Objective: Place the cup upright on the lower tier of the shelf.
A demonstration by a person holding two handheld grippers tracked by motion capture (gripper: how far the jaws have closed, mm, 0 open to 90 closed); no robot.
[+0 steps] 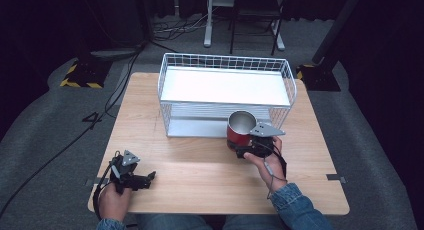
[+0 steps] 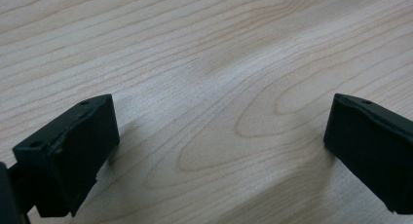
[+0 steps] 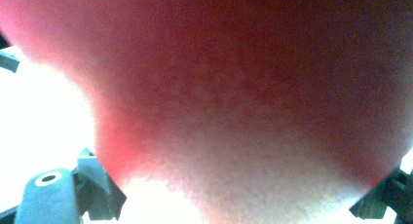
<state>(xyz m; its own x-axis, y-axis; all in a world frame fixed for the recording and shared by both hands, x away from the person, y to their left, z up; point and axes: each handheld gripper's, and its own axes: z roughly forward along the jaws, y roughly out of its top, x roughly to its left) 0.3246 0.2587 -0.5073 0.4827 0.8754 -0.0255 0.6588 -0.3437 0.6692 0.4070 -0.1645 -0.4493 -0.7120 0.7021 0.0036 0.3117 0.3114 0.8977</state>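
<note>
With the right gripper (image 1: 248, 149) clamped on the red cup (image 1: 241, 129) and the left gripper (image 2: 219, 146) open and empty, we risk clipping the wire rack (image 1: 226, 96).

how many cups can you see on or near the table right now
1: a red metal cup with a silver inside, held by the right gripper in front of the white wire shelf rack.

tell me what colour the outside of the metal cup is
Red outside, with a bare silver metal inside; the round metal cup shows best in the high view.

Black tools (image 1: 131, 176) (image 1: 249, 146) with grey three-cornered top plates, black trailing cables; blue denim sleeves (image 1: 300, 207) at both wrists.
</note>
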